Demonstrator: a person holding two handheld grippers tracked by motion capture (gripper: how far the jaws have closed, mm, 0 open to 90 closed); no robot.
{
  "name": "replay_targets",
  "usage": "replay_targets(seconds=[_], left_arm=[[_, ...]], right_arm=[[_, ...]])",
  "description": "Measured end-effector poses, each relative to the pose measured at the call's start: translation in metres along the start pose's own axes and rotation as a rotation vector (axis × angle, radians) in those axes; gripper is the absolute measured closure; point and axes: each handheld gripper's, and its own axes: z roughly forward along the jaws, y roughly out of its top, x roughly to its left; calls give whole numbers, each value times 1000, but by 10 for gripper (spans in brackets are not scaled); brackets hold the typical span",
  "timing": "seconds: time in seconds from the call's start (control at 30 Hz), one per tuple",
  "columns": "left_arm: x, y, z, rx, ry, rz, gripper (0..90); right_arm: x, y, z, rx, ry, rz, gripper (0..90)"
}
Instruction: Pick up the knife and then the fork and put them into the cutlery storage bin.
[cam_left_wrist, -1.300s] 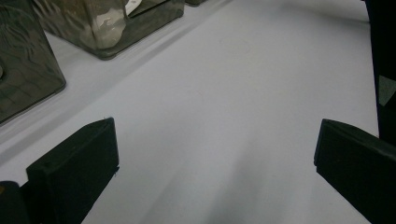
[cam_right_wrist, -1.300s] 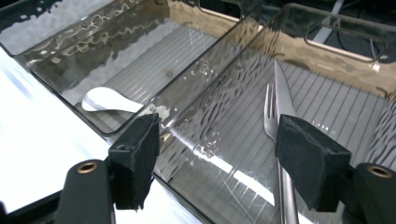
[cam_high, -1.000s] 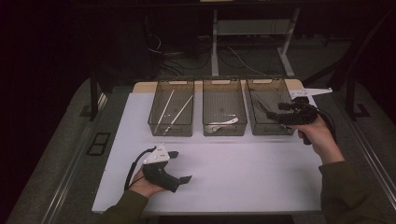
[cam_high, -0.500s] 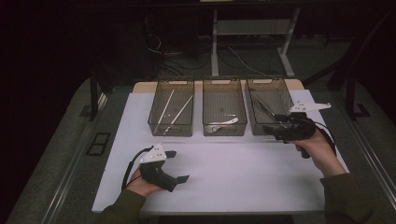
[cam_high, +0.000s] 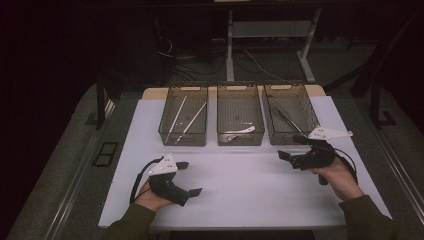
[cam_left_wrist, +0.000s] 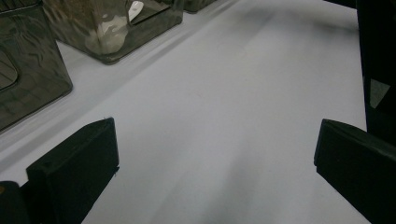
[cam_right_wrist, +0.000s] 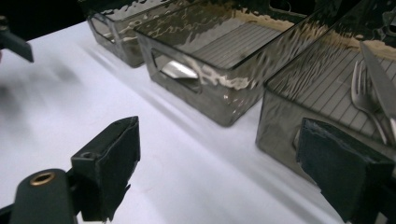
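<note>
Three smoky clear bins stand in a row at the back of the white mat (cam_high: 240, 195). The left bin (cam_high: 182, 140) holds two pale sticks (cam_high: 177, 119), the middle bin (cam_high: 240, 141) a white spoon (cam_high: 240, 132), and the right bin (cam_high: 290, 87) a metal fork and knife (cam_high: 285, 117). My right gripper (cam_high: 290, 146) hovers low just in front of the right bin. Its jaws have just been opening and stand open (cam_right_wrist: 215, 163) with nothing between them, while the fork (cam_right_wrist: 366, 98) lies in the bin beyond. My left gripper (cam_high: 190, 177) rests on the mat at front left, open and empty (cam_left_wrist: 215, 154).
The mat's front half lies bare between my two hands. The table's wooden edge (cam_high: 150, 92) shows behind the bins. Beyond the table are a dark floor, cables and a metal stand (cam_high: 230, 45).
My right gripper has come back from over the right bin toward the person and down, to just in front of the bin. Its jaws stand wider. The left gripper has kept still.
</note>
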Motion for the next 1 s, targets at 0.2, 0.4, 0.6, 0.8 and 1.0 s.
replay_targets(seconds=[0.2, 0.4, 0.6, 0.8, 1.0], left_arm=[[-1, 0, 0, 3, 1, 0, 0], [-1, 0, 0, 4, 0, -1, 0], [-2, 0, 0, 2, 1, 1, 0], [-2, 0, -1, 0, 1, -1, 0], [-2, 0, -2, -2, 2, 0, 0]], right_arm=[[6, -17, -9, -26, 11, -1, 136], [12, -30, -17, -27, 23, 9, 136], [19, -41, -28, -23, 33, 17, 136], [22, -49, -31, -15, 31, 17, 136], [22, -54, -30, 18, 31, 20, 122]])
